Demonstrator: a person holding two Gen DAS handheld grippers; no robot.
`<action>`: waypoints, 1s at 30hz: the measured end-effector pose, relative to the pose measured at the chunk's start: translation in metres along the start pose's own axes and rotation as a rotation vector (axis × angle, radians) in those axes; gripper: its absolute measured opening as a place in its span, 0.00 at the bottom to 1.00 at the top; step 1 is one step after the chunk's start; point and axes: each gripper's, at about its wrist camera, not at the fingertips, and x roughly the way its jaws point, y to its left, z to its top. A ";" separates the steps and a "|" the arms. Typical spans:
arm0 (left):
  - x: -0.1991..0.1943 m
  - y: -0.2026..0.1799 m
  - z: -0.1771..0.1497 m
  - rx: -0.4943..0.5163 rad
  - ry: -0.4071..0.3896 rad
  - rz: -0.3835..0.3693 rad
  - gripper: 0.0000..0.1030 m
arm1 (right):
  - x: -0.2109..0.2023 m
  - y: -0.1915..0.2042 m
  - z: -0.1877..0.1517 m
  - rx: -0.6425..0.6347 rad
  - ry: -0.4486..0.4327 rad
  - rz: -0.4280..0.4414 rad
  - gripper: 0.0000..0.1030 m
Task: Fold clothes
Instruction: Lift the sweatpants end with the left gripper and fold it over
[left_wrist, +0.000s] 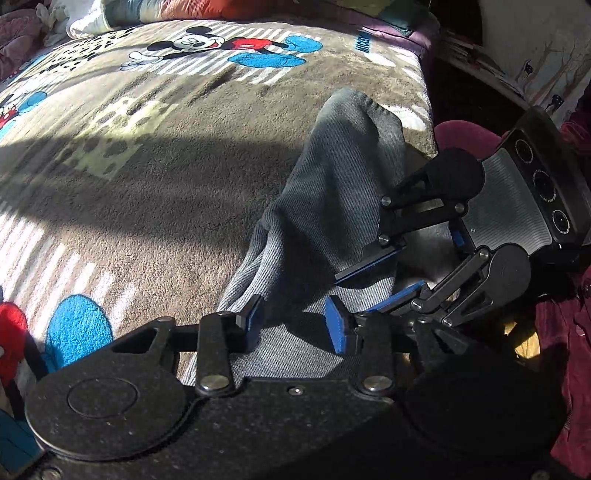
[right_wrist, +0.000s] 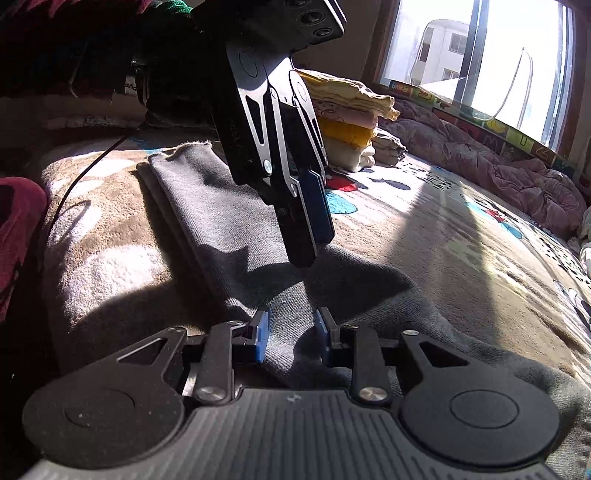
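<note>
Left wrist: both grippers' fingers part-open, empty, over folded grey garment (left_wrist: 332, 192) on blanket (left_wrist: 147, 184).

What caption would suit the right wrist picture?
Two hand-held grippers, right and left, over a folded grey garment on a cartoon blanket, stacked clothes behind.

"MICKEY" (partly blurred) stands on the blanket (left_wrist: 207, 122)

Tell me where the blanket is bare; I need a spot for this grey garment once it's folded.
Bare blanket lies beyond the grey garment, toward the Mickey print. In the right wrist view another sunlit patch runs between the garment and the pink quilt. Crowded: the folded stack and around both grippers.
</note>
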 end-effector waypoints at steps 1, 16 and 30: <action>0.000 0.005 0.003 -0.002 -0.001 -0.002 0.33 | 0.000 0.000 0.000 0.002 0.002 0.004 0.28; 0.054 0.084 0.023 -0.187 0.102 -0.326 0.25 | -0.003 -0.004 -0.012 0.076 -0.010 0.045 0.29; 0.016 0.028 -0.011 -0.453 -0.271 0.150 0.10 | -0.009 -0.017 -0.009 0.181 -0.046 0.046 0.32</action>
